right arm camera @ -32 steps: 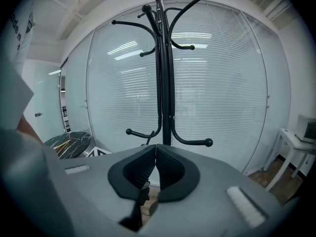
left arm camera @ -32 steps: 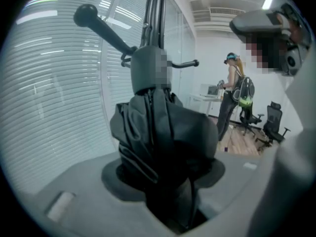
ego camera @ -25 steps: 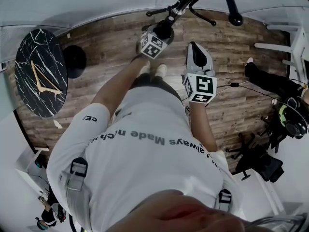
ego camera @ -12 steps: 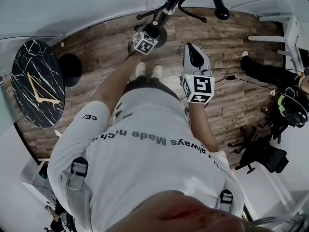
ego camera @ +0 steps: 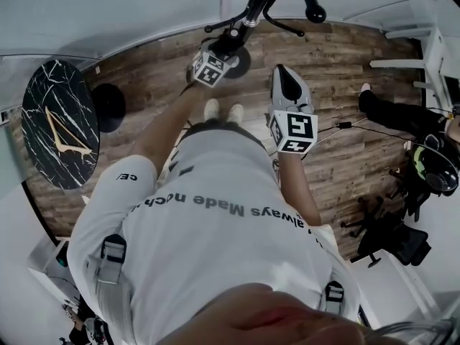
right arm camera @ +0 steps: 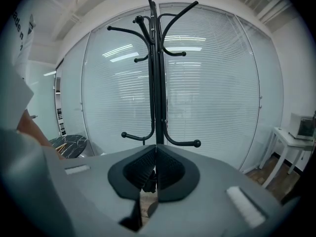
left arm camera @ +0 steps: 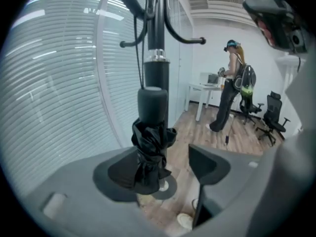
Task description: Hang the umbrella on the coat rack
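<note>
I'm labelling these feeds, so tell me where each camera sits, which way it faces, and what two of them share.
Head view: on the person's head, facing steeply down at the wooden floor; shows their white shirt, left gripper and right gripper.
Left gripper view: rides the left gripper, facing the umbrella between open jaws that have just been opening; one shoe shows.
Right gripper view: rides the right gripper, jaws together, facing the coat rack and blinds; white shirt at left.
Shared: all three show the coat rack.

The wooden plank floor (ego camera: 345,56) carries the coat rack's round base (ego camera: 243,62) just beyond the left gripper (left arm camera: 165,164) — a black marble table (ego camera: 57,124) stands well to its left.
</note>
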`<state>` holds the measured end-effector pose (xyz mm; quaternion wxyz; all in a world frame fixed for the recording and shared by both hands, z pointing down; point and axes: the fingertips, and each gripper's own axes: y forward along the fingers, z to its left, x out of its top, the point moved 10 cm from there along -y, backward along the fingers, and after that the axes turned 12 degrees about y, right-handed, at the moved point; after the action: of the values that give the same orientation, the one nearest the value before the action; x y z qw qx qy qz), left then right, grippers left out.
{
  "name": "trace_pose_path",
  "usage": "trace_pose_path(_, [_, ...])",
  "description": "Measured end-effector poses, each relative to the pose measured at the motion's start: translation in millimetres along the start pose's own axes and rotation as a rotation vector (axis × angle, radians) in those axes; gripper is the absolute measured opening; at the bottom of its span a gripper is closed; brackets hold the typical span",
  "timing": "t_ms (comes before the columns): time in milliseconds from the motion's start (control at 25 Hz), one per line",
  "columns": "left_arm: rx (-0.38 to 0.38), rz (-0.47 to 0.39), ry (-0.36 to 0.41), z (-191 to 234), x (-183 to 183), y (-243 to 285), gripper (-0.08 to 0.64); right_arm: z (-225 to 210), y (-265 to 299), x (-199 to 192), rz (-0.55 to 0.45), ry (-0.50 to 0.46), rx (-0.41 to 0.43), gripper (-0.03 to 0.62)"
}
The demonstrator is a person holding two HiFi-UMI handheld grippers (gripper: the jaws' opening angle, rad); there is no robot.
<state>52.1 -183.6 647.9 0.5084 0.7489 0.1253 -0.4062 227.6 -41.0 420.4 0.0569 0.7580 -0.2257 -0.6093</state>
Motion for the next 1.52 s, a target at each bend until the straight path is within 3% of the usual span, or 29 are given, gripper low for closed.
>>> trace_pose_path(240, [0.084,-0.096,-0.057,-2,8,-67,0.256,2,0,7,-0.027,-0.003,0.020,0.002])
trace_pose_path(520, [0.133,-0.282,-0.115,-12,49,-162,0.143,7,-10,15,-0.053,-0.022,0.040,0.002])
trace_pose_path(880, [0.203,-0.457,-0.165,-21,94,-257,0.103,23,-33,28,-0.094,-0.030,0.074,0.002])
trace_pose_path(1200, [0.228,-0.578,-0.154,-33,132,-308,0.095,47,-66,52,-0.149,-0.044,0.148,0.003])
trace_pose_path(1520, [0.238,-0.606,-0.101,-45,147,-329,0.086,54,-80,64,-0.148,-0.070,0.168,0.003])
